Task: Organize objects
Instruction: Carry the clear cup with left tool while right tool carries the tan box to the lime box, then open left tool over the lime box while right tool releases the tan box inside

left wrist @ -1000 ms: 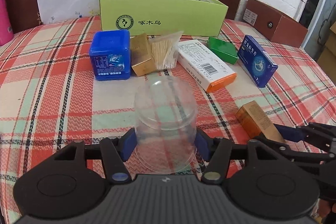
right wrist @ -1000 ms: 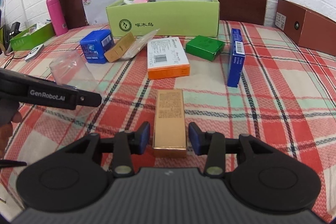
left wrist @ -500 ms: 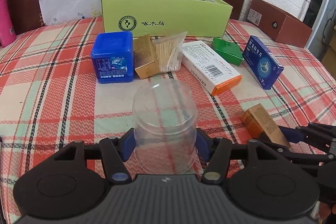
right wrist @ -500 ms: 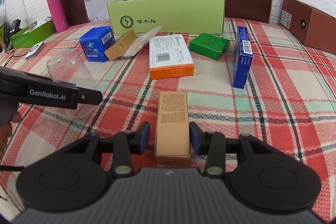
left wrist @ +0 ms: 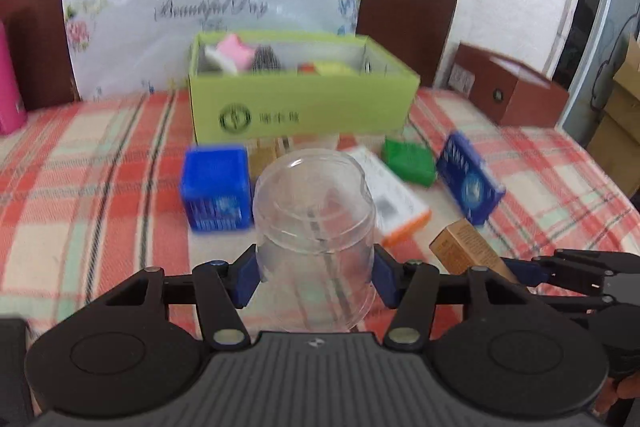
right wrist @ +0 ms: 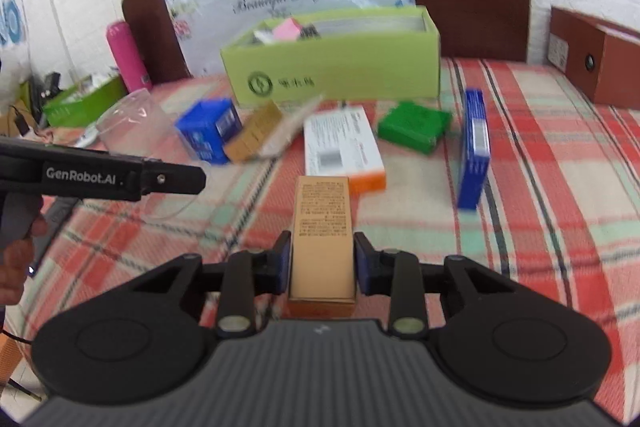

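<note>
My left gripper is shut on a clear plastic cup, held mouth toward the camera and raised above the checked tablecloth. The cup also shows in the right wrist view, past the left gripper. My right gripper has its jaws closing on a gold box; the blue pads press both long sides and the box is off the cloth. In the left wrist view the gold box sits at lower right. An open green box holding several items stands at the back.
On the cloth lie a blue cube box, a white and orange box, a small green box, and a blue flat box on edge. A brown box sits far right, a pink bottle far left.
Both grippers have risen. The clear cup has come up off the cloth with the left one. The right jaws have narrowed onto the gold box, which has lifted.
</note>
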Demonstrator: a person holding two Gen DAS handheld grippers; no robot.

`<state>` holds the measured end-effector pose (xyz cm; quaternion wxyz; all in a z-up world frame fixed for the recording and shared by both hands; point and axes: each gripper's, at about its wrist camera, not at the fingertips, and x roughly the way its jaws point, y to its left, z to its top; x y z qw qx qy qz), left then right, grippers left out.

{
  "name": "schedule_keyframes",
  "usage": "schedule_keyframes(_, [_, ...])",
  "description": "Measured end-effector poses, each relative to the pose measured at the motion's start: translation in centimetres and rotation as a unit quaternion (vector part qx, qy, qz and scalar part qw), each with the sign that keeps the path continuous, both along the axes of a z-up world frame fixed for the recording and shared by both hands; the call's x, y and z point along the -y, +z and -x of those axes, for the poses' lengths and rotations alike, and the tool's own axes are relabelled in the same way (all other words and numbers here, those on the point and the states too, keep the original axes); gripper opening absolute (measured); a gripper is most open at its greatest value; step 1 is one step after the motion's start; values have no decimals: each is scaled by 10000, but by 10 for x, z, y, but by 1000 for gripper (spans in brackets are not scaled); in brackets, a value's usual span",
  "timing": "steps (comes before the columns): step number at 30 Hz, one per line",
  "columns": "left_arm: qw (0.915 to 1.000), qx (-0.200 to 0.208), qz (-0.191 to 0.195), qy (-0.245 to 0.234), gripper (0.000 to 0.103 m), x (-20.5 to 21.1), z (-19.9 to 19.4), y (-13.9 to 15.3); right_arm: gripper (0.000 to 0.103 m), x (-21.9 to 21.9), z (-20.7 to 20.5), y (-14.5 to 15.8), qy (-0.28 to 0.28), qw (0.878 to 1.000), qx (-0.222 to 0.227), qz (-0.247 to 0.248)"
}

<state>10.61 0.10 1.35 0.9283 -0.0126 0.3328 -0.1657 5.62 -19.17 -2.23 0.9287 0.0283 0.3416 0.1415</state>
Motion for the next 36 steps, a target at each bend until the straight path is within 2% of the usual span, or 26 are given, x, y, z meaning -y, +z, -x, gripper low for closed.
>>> schedule_keyframes(6, [9986, 499, 188, -46, 60, -4, -38, 50, 31, -3, -46, 41, 170, 9985, 466, -212])
schedule_keyframes(9, [9974, 716, 31, 52, 60, -1, -67, 67, 31, -6, -78, 60, 186, 9972, 656, -308])
schedule_keyframes(15, [9969, 722, -157, 272, 60, 2, -151, 79, 31, -17, -154, 81, 69, 9957, 891, -260])
schedule_keyframes(20, [9973, 419, -415, 433, 60, 13, -213, 60, 31, -24, -222, 67, -63, 9968, 780, -161])
schedule_keyframes(25, [9971, 209, -529, 501, 61, 12, -245, 39, 31, -33, -269, 34, -85, 9989, 457, -81])
schedule_keyframes(26, [9970, 214, -521, 534, 61, 10, -249, 35, 31, -35, -273, 29, -61, 9990, 430, -53])
schedule_keyframes(27, [9964, 232, -528, 614, 69, 9, -253, 32, 32, -37, -278, 24, -13, 9992, 405, -32])
schedule_keyframes(28, [9956, 194, -600, 696, 85, 8, -256, 30, 45, -40, -282, 19, 83, 9991, 410, 19])
schedule_keyframes(29, [9942, 200, -706, 788, 90, 8, -259, 27, 71, -44, -283, 16, 122, 9988, 446, 129])
schedule_keyframes(30, [9922, 291, -781, 929, 97, 7, -259, 26, 86, -46, -282, 13, 52, 9981, 550, 264])
schedule_keyframes(33, [9897, 420, -841, 1076, 100, 0, -255, 23, 90, -52, -269, 10, 100, 9925, 1047, 617])
schedule_keyframes(36, [9904, 346, -811, 1060, 100, -5, -253, 24, 94, -53, -263, 10, 103, 9910, 1122, 717])
